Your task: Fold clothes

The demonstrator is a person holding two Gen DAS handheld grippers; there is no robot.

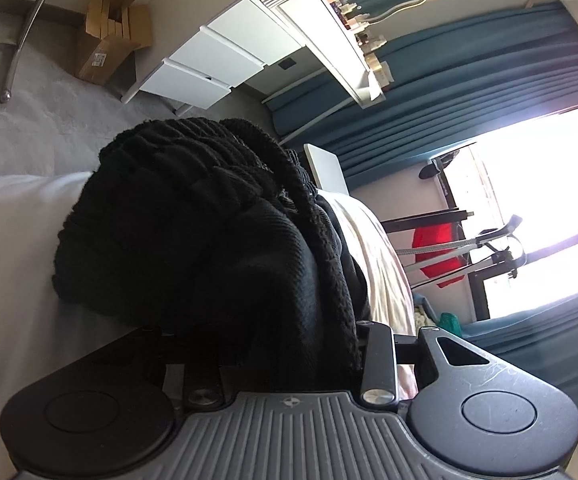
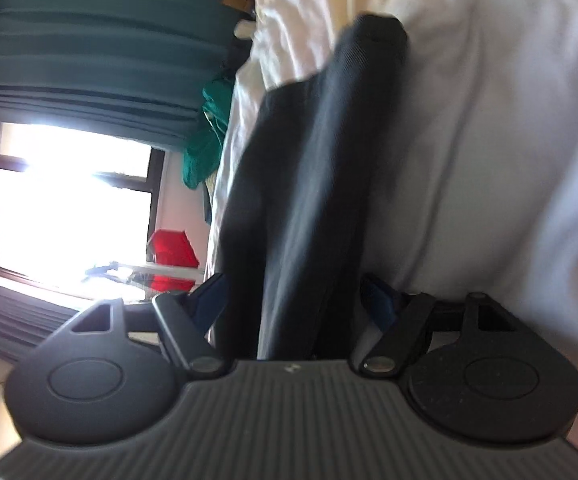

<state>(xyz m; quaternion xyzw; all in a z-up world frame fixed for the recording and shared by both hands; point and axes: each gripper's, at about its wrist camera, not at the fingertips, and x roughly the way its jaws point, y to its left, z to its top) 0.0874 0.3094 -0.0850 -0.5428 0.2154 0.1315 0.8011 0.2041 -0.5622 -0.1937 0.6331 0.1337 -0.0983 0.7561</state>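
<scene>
A black knitted garment [image 1: 193, 220] fills the middle of the left wrist view, bunched over my left gripper [image 1: 289, 344]; its fingers are buried in the fabric, which runs down between them. In the right wrist view a long dark smooth garment [image 2: 309, 184] hangs stretched in front of the white bedsheet [image 2: 509, 140]. My right gripper [image 2: 293, 304] has its fingers [image 2: 209, 304] on both sides of this cloth, and the fabric passes between them. Both views are rolled sideways. The right wrist view is blurred.
In the left wrist view there are a white drawer unit [image 1: 217, 60], a cardboard box [image 1: 109, 36], teal curtains [image 1: 469, 80], a bright window [image 1: 549, 208] and a red item [image 1: 437, 256] on a rack. In the right wrist view a green cloth [image 2: 205, 140] lies by the bed's edge.
</scene>
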